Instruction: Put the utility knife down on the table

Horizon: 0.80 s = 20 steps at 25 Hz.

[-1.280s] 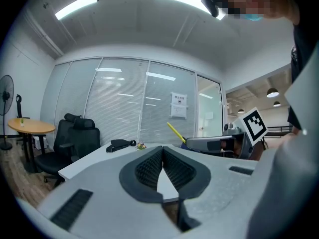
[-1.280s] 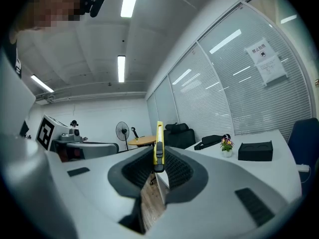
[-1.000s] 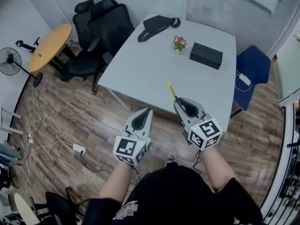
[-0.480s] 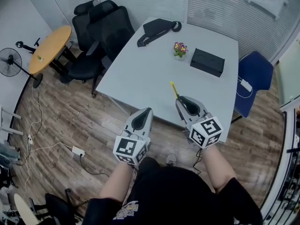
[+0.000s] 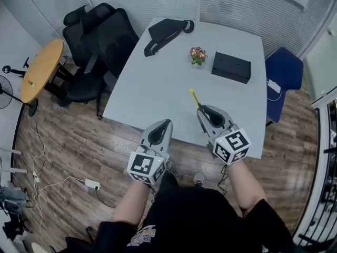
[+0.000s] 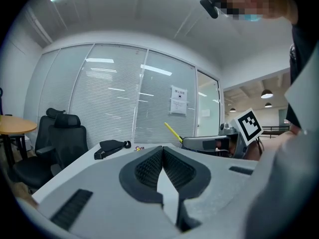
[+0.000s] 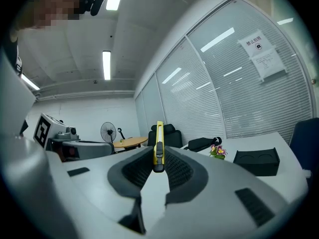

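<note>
Yellow utility knife (image 5: 195, 98), likely light and stiff, pinched at its rear by right gripper (image 5: 204, 113), tip toward 11 o'clock.

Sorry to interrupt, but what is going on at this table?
A person stands at the white table with a tool in each hand. The right tool is shut on a yellow utility knife, held over the table and not yet put down. The left tool is shut and empty. A black bag, flowers and a black box sit farther back.
</note>
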Available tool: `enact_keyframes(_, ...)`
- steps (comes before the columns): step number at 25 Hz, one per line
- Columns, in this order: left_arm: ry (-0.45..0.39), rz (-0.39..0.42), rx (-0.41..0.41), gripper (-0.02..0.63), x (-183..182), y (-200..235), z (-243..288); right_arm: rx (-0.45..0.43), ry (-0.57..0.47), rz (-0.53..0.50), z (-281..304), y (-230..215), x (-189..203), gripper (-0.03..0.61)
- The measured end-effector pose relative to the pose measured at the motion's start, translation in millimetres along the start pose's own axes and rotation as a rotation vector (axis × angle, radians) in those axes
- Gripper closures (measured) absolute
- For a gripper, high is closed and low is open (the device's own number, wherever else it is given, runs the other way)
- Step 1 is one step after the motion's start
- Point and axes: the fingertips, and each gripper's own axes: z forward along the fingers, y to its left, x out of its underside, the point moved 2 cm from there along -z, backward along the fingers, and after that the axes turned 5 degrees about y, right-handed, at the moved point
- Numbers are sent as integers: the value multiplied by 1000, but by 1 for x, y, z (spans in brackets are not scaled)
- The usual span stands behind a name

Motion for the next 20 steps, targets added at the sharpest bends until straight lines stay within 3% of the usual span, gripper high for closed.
enact_keyframes(7,23,0,83,607,1,50,31,85,6,23,48,-14,2,509)
enact_keyframes(20,105,14,225,607,25,105,71,204,74,65,119,-43,37,509)
